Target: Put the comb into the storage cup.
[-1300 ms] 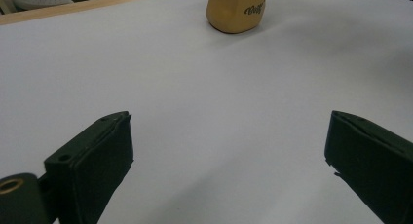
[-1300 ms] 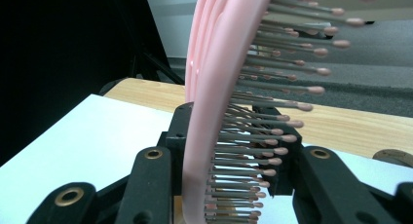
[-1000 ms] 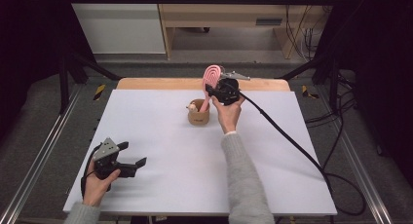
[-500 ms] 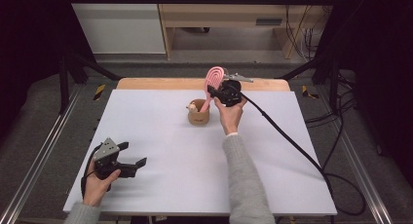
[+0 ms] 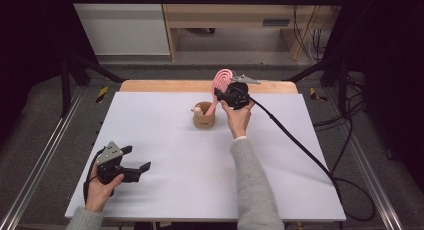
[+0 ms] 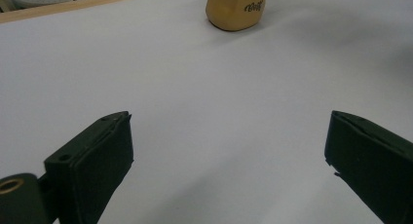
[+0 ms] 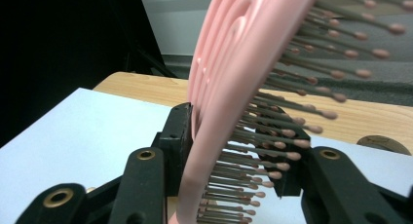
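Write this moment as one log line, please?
right tool: shut on pink hairbrush, above brown cup | left tool: open, idle on table

The hairbrush (image 7: pixel 229 87) looks like smooth pink plastic with thin bristles tipped in small round beads. The cup (image 6: pixel 236 9) is matt tan, like cardboard. The table (image 5: pixel 165 140) carries a matt white sheet over a light wood edge. The gripper jaws are matt black.
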Motion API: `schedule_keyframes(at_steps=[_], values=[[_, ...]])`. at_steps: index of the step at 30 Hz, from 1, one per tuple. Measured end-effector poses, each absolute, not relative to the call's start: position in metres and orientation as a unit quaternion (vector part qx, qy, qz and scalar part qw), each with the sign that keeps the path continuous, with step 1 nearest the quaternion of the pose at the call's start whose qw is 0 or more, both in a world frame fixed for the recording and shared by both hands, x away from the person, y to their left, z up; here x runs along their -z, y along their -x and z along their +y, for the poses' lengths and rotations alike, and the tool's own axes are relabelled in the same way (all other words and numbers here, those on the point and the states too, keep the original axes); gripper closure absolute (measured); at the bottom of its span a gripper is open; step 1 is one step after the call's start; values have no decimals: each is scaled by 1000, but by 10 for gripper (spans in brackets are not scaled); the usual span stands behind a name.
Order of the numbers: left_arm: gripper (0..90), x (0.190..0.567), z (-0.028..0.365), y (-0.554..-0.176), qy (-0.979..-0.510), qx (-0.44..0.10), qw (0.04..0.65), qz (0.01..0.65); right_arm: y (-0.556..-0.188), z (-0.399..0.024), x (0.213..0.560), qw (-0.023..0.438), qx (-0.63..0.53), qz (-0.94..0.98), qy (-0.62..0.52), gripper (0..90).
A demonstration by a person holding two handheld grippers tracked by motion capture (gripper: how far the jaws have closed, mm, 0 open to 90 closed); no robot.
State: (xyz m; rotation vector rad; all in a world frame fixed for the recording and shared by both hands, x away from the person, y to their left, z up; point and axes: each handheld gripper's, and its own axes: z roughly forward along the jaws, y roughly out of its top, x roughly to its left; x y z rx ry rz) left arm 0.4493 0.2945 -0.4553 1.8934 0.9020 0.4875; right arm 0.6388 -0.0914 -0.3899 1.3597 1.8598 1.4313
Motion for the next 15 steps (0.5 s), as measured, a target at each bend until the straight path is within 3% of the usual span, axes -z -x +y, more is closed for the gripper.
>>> schedule_keyframes(at_steps=[15], values=[[36,455,294,-449,-775,-199,474,369,-639,-93,391,247,-499,681,-475,389]])
